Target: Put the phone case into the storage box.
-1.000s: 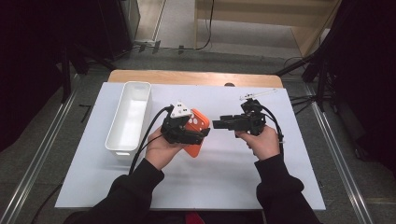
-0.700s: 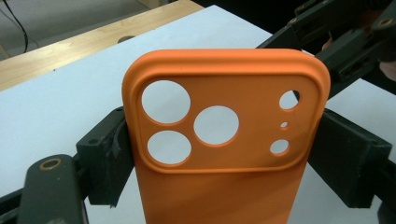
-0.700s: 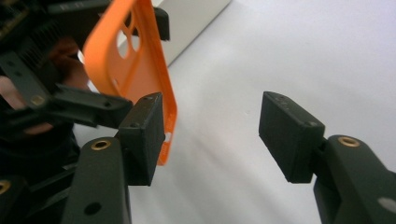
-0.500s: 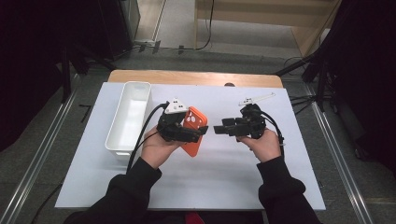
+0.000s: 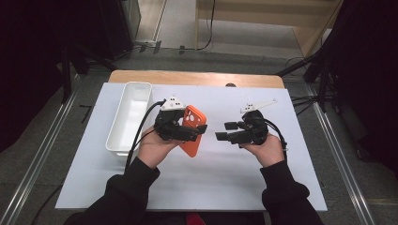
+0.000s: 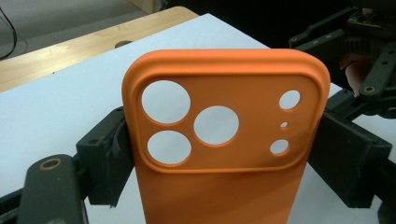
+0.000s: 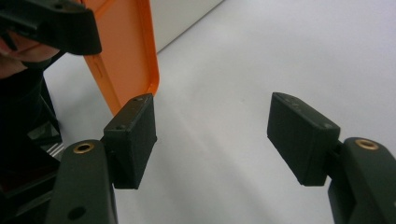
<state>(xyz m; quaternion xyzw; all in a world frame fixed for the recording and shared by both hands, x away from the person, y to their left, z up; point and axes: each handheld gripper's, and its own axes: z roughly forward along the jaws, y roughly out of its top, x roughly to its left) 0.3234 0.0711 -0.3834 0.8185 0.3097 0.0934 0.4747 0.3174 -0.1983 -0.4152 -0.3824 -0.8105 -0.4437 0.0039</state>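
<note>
The right claw [image 5: 226, 131] has just opened and drawn back empty — the left claw [image 5: 193, 133] alone grips the orange phone case [image 6: 224, 140], likely handed over.

white tray [image 5: 133, 101] on white table [image 5: 220, 173]

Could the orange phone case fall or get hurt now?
Maybe. The left gripper pinches the case only by its side edges, so it might slip or bend. The right gripper has just been opening, with nothing between its fingers, so it gives no support. It points at the case and could bump it.
</note>
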